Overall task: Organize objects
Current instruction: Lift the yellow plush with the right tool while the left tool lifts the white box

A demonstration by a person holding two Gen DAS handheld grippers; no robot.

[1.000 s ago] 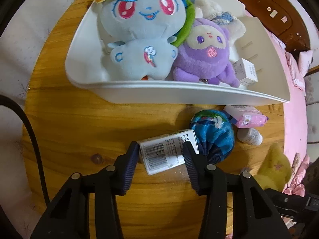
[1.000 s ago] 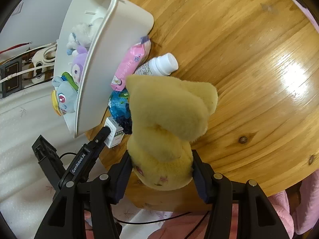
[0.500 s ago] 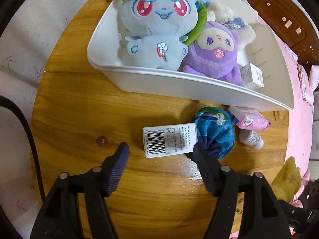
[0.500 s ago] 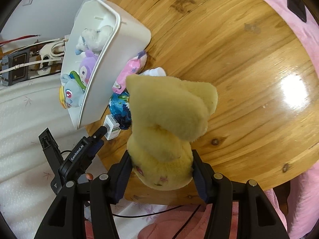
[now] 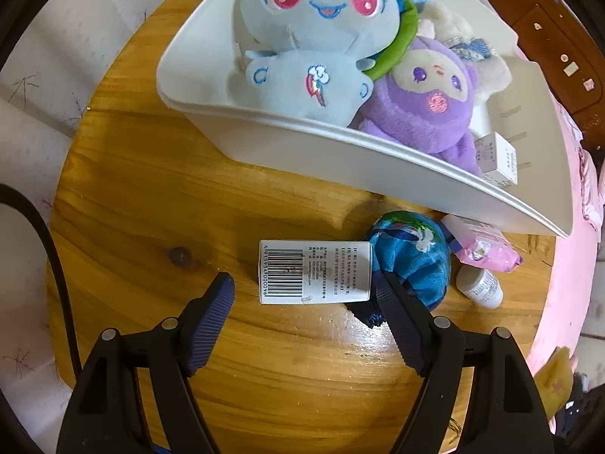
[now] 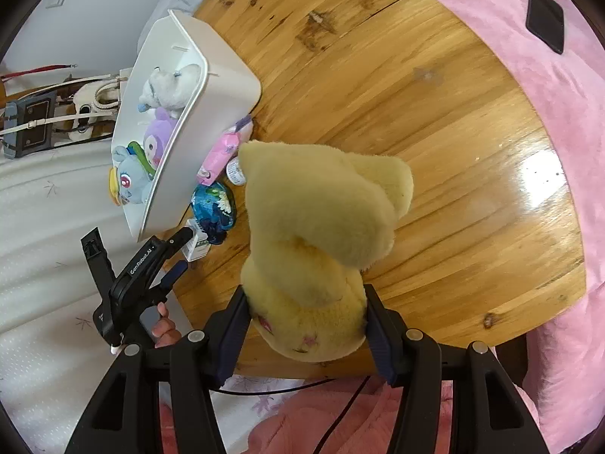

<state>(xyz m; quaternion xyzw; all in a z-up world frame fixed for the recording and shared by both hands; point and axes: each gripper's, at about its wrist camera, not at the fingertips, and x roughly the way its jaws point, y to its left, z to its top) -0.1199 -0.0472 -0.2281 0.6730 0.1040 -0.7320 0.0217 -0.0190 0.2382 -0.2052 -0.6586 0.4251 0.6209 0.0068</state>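
Note:
My left gripper (image 5: 304,291) is open just in front of a white barcode box (image 5: 314,271) lying flat on the round wooden table (image 5: 151,208); the box sits between and slightly beyond the fingertips. My right gripper (image 6: 306,317) is shut on a yellow plush toy (image 6: 321,234), held above the table. The white bin (image 5: 340,151) holds a light-blue pony plush (image 5: 317,30), a purple plush (image 5: 427,102), a white plush and a small box (image 5: 499,159). The left gripper also shows in the right wrist view (image 6: 181,249).
A blue patterned ball (image 5: 412,257), a pink packet (image 5: 484,249) and a small white bottle (image 5: 480,287) lie against the bin's front wall. A pink blanket (image 6: 548,75) with a black phone (image 6: 544,19) lies beside the table. White bedding lies to the left.
My left gripper let go of the barcode box, opened wide and backed off; the box now lies flat. My right gripper rose and pulled back with the yellow plush.

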